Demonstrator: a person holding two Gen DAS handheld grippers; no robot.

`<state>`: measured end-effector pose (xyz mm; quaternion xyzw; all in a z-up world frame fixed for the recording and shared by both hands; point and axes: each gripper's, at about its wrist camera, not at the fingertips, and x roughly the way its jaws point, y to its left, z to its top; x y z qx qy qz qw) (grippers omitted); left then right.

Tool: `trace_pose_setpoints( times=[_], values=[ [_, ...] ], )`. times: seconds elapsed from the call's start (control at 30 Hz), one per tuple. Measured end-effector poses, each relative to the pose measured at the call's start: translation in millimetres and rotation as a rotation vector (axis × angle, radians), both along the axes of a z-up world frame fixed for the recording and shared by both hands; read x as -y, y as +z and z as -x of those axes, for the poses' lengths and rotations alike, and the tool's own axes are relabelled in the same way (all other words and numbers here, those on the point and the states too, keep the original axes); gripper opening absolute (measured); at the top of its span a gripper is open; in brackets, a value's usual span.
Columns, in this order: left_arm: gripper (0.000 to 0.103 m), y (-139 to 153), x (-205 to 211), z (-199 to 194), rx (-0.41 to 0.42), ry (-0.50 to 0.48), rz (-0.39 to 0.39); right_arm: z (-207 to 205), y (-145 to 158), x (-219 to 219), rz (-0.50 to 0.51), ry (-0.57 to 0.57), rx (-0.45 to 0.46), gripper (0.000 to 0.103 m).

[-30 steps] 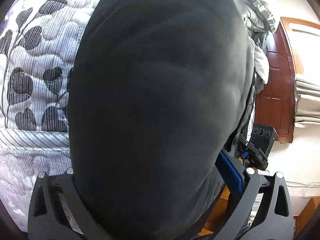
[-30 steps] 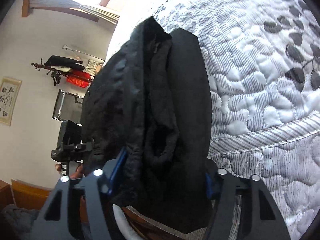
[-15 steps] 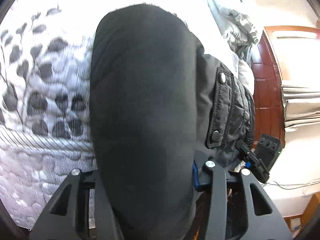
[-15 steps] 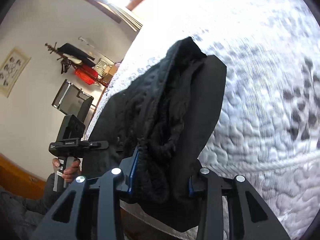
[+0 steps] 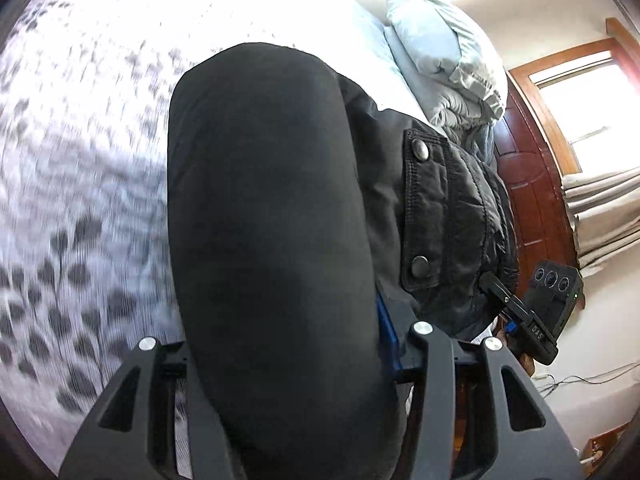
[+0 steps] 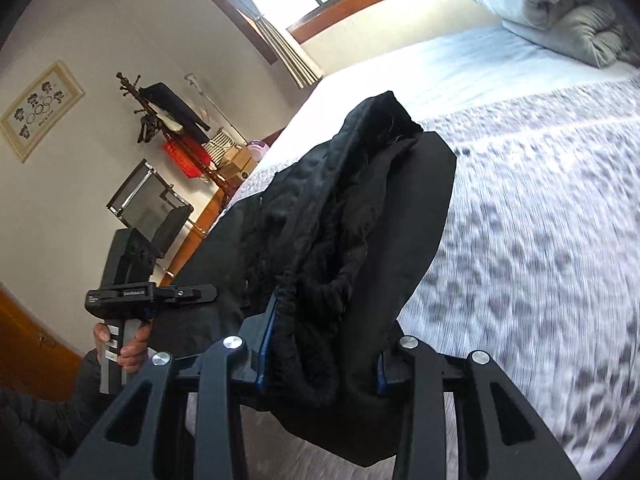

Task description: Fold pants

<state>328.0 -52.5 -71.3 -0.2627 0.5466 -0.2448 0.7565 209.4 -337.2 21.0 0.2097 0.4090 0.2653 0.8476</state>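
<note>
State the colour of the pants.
Black pants, clearest in the right wrist view.

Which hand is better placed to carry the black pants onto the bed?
Probably the right: the right gripper clamps the bunched pants with the mattress straight ahead. The left gripper has cloth between its jaws, but they are opening.
</note>
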Motion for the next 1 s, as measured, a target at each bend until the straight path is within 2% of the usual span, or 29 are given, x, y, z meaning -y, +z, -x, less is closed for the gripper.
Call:
trace_pose_setpoints(
  times=[0.2, 0.37, 0.5, 0.67, 1.0],
  values=[
    [0.048, -18, -8, -42, -0.01, 0.023, -0.025, -48, -26, -3, -0.013, -0.009, -0.051, 0.037],
    [0.052, -46, -9, -58, -0.053, 0.027, -0.042, -75, -68, -3, -0.01, -0.027, -0.144, 0.037],
    [0.06, -57, -15, -53, -0.036, 0.025, -0.023, -75, -93, 12, -0.059, -0.055, -0.189, 0.042],
    [0.075, -74, -16, -48, -0.038, 0.034, -0.059, -70, -113, 22, -0.076, -0.075, -0.21, 0.049],
    [0.086, -82, -12, -50, -0.016, 0.031, -0.094, -62, -144, 44, -0.172, -0.101, -0.266, 0.065]
  ],
)
